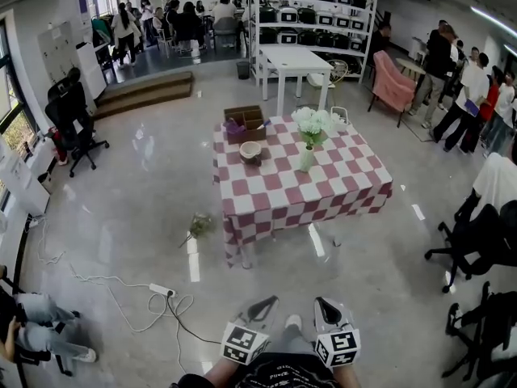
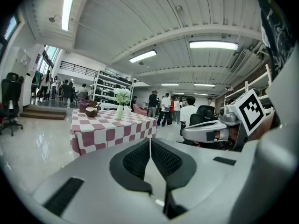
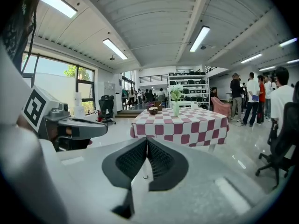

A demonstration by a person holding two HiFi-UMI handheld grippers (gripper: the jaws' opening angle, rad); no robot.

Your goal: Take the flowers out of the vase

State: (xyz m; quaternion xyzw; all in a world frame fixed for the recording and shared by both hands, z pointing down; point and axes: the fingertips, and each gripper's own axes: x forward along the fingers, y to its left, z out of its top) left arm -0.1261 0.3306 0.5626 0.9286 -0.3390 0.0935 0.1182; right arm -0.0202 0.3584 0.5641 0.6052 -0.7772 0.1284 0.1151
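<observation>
White and pale green flowers (image 1: 313,123) stand in a slim pale vase (image 1: 307,159) on a table with a red and white checked cloth (image 1: 339,186), well ahead of me. The same vase (image 2: 119,112) appears small in the left gripper view, and the vase (image 3: 176,108) with its flowers (image 3: 175,93) in the right gripper view. My left gripper (image 1: 265,302) and right gripper (image 1: 325,304) are side by side at the bottom of the head view, far short of the table. Both are shut with nothing between their jaws.
A brown bowl (image 1: 250,151) and a cardboard box (image 1: 245,123) share the table. A bunch of flowers (image 1: 199,224) lies on the floor by its left corner. A power strip and cables (image 1: 161,290) trail at the left. Office chairs (image 1: 477,245) stand at the right; people crowd the back.
</observation>
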